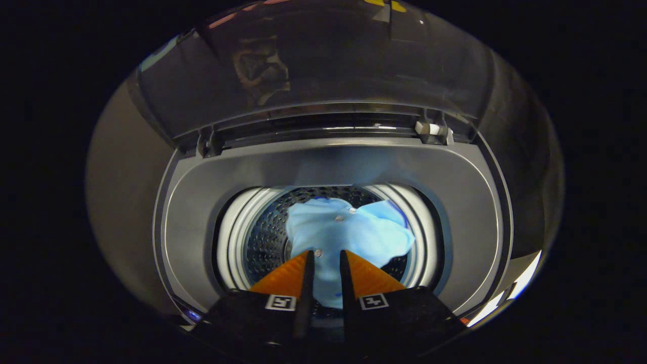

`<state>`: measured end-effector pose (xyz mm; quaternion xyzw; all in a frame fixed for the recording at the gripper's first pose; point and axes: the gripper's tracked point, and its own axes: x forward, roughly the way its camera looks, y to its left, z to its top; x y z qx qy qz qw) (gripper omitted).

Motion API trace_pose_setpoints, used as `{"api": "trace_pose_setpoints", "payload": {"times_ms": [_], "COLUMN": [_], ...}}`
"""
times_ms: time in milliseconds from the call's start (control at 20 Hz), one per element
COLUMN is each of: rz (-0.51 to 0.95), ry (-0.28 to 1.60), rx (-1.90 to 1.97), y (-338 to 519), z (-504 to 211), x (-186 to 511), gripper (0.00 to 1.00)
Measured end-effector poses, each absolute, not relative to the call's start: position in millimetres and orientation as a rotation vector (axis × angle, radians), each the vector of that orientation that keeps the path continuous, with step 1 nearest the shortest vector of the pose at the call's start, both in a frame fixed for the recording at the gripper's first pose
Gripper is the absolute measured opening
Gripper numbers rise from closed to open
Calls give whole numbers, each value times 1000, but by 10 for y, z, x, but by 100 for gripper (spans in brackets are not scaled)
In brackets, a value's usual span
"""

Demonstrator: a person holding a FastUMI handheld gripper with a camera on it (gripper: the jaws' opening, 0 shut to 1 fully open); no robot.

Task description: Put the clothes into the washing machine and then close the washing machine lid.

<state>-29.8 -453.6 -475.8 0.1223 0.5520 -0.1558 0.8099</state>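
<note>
I look down into a top-loading washing machine (455, 202) whose round opening leads to a perforated steel drum (263, 237). A light blue garment (354, 232) with small buttons hangs over the drum. It spreads out just ahead of my fingers and runs back between them. My gripper (326, 258) is over the near rim of the opening, its fingers close together and shut on the cloth. The tinted see-through lid (323, 65) stands raised at the far side on two hinges (432, 130).
A grey rim surrounds the opening on all sides. A white inner ring (230, 237) lines the drum mouth. A plain wall (121, 192) rises to the left of the machine, and a dark cloth wall (520, 167) stands to the right.
</note>
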Motion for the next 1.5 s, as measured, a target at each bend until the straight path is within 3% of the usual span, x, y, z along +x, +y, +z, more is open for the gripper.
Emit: {"api": "trace_pose_setpoints", "payload": {"times_ms": [200, 400, 650, 850, 1200, 1350, 1500], "rz": [-358, -405, -455, -461, -362, -368, -346], "ry": [1145, 1106, 1073, 907, 462, 409, 577], "rx": [203, 112, 271, 274, 79, -3, 20], "y": [-4586, -4741, -4609, -4686, -5072, -5205, -5253], "z": [-4696, -4500, -4072, -3386, -1950, -1735, -2340], "x": [-216, -216, -285, -3, 1445, 2116, 2222], "gripper": [100, 100, 100, 99, 99, 99, 99]}}
